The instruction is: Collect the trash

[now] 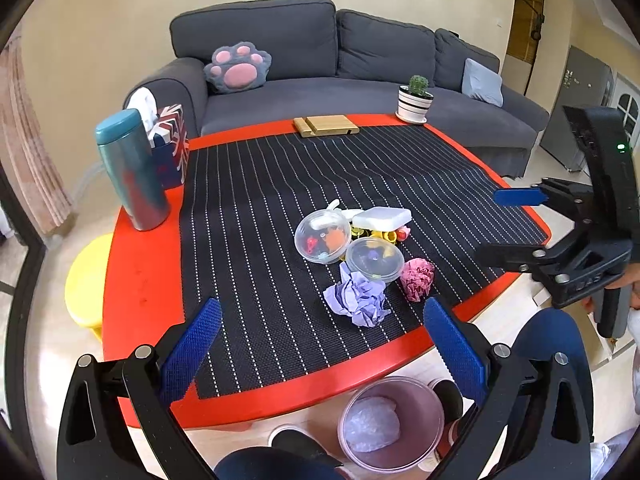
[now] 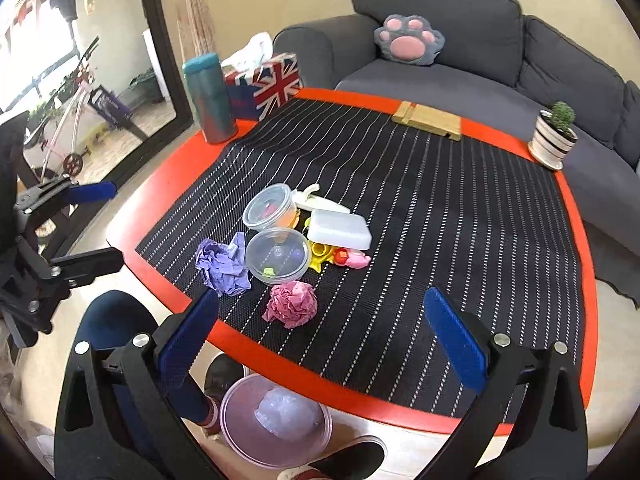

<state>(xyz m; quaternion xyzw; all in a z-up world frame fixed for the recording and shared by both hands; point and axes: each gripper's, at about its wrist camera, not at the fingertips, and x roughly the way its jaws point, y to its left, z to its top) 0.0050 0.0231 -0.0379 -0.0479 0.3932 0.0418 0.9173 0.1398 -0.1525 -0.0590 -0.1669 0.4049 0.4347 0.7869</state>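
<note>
Two hand-held grippers hover over the near edge of the red surface (image 1: pixel 140 280), each with its blue-padded jaws spread wide apart and gripping nothing: the left hand-held gripper (image 1: pixel 320 344) and the right hand-held gripper (image 2: pixel 320 332). A black mat with white dotted stripes (image 1: pixel 280 184) covers most of the surface. Near its middle lies the trash: a crumpled purple paper ball (image 1: pixel 358 300), a crumpled pink paper ball (image 1: pixel 418 280) just beside it, two clear round lidded tubs (image 1: pixel 323 237) (image 1: pixel 375 259) holding small coloured bits, a white foam box (image 1: pixel 382 218) resting on yellow and pink scraps, and what looks like a banana peel (image 2: pixel 316 200) behind them. The purple ball touches the nearer tub. On the floor below the near edge stands a pink waste bin (image 1: pixel 392 424), with a clear plastic bag inside, between the person's shoes. At the far left corner stand a teal flask (image 1: pixel 132 168) and a tissue box printed with a Union Jack (image 2: pixel 268 82); no lettering on either can be read. A wooden stand (image 1: pixel 325 125) and a potted cactus in a striped pot (image 1: pixel 415 100) sit along the far edge, before a grey sofa (image 1: pixel 360 60) with a paw-shaped cushion (image 1: pixel 238 66)
</note>
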